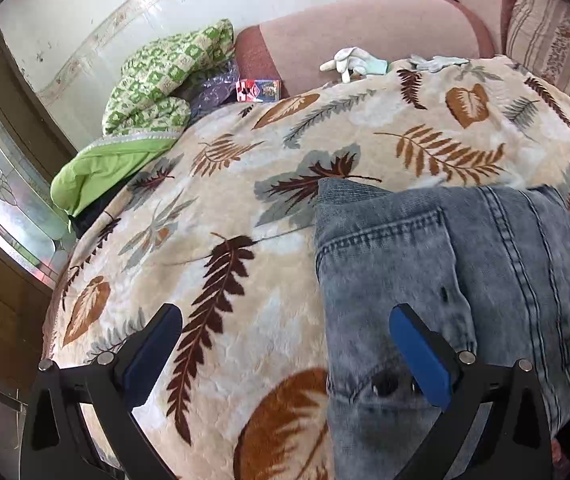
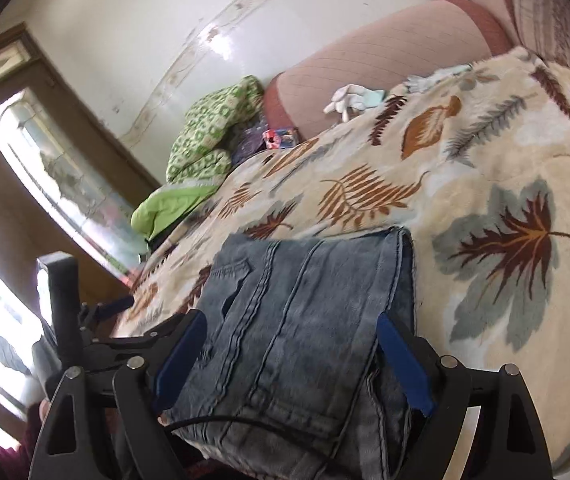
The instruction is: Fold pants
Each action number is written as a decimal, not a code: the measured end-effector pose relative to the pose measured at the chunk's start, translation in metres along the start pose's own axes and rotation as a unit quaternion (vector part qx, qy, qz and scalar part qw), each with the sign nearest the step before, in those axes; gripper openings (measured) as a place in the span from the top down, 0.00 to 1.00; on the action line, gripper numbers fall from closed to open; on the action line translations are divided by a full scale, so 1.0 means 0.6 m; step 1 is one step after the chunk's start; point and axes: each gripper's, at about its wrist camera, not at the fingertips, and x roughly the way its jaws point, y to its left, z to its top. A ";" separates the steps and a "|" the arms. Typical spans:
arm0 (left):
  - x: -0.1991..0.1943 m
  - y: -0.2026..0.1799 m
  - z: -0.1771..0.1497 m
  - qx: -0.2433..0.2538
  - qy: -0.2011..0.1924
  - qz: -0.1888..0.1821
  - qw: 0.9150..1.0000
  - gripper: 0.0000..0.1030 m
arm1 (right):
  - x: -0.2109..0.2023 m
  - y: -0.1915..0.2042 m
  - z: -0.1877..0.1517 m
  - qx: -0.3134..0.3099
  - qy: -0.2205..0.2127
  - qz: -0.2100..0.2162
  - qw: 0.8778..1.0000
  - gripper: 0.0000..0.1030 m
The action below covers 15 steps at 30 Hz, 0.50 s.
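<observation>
Folded jeans (image 2: 305,320) sit in a thick stack on the leaf-print blanket (image 2: 485,168) at its near edge, seams running away toward the sofa back (image 2: 385,56). Right gripper (image 2: 291,356) straddles them, fingers wide; left gripper (image 1: 285,344) wide too, over their left edge. Bare blanket lies beyond.

Folded pants (image 1: 457,280) lie on the blanket (image 1: 245,208), gloves (image 1: 353,62) behind, quilt (image 1: 157,80) far left.

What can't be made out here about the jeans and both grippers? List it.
- Jeans: near end cut off by the bottom edge in both views; layer count hidden.
- Right gripper: open, straddling the jeans; contact underneath hidden.
- Left gripper: open; height above the blanket unclear.
</observation>
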 end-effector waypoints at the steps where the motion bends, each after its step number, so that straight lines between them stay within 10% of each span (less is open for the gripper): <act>1: 0.011 0.000 0.005 -0.003 0.011 -0.002 1.000 0.00 | 0.005 -0.005 0.009 0.012 0.001 0.007 1.000 0.13; 5: 0.061 -0.014 -0.002 0.000 0.070 -0.024 0.997 0.00 | 0.029 -0.022 0.035 0.053 0.014 0.031 0.998 0.13; 15: 0.064 -0.050 -0.006 0.055 0.050 0.006 0.997 0.00 | 0.085 -0.083 0.026 0.133 0.079 0.061 0.986 0.14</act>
